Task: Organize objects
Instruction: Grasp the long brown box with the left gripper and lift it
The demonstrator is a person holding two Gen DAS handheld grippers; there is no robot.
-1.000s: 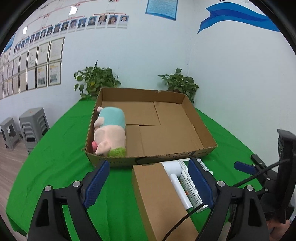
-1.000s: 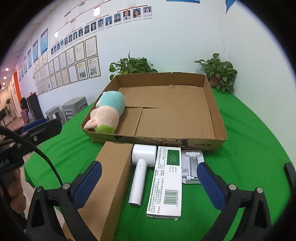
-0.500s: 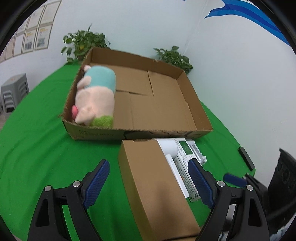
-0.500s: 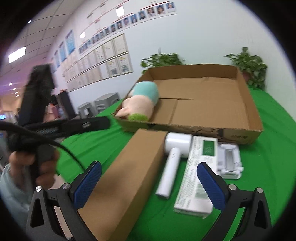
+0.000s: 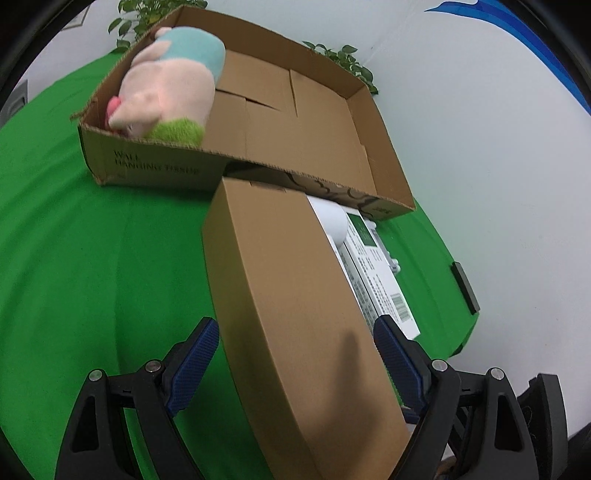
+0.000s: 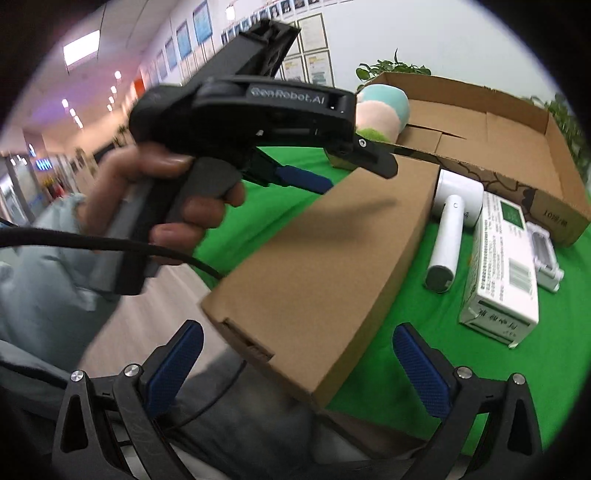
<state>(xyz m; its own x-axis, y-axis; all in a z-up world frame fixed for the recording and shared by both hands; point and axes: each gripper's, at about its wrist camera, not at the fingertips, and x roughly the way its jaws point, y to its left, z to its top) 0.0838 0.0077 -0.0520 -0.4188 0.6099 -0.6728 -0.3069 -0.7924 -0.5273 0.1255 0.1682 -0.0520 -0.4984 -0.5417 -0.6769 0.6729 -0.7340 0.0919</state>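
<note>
Both hand-held grippers have dropped toward the long brown carton [image 5: 295,302] since the earlier frames, and the wall of framed papers has left the left wrist view. That carton lies on the desk [image 5: 74,236] with its far end just before the front wall of the open cardboard tray [image 5: 147,168]; its near end overhangs the desk edge in the right wrist view. The left hand-held gripper [image 5: 295,363] stands with jaws apart astride the carton's near part, blue pads [image 5: 195,363] beside its two long sides; contact cannot be told. The right hand-held gripper [image 6: 295,363] is also spread apart, holding nothing, its pads either side of the carton's near end.

To the right of the carton lie a white hair dryer [image 6: 448,236], a white and green printed box [image 6: 502,266] and a small white holder [image 6: 545,258], side by side on the green cloth. Inside the tray a pink and teal plush toy [image 5: 170,85] lies against the left wall; the rest of the tray floor shows bare cardboard flaps.

A hand [image 6: 159,206] in a pale sleeve grips the left tool's handle, a black cable trailing from it. Beyond, potted plants [image 5: 343,59] stand against a white wall bearing a blue painted band [image 5: 517,33]. A small black object [image 5: 465,288] lies at the desk's right edge. Framed papers [image 6: 314,48] and ceiling lights [image 6: 81,48] show at left in the right wrist view.
</note>
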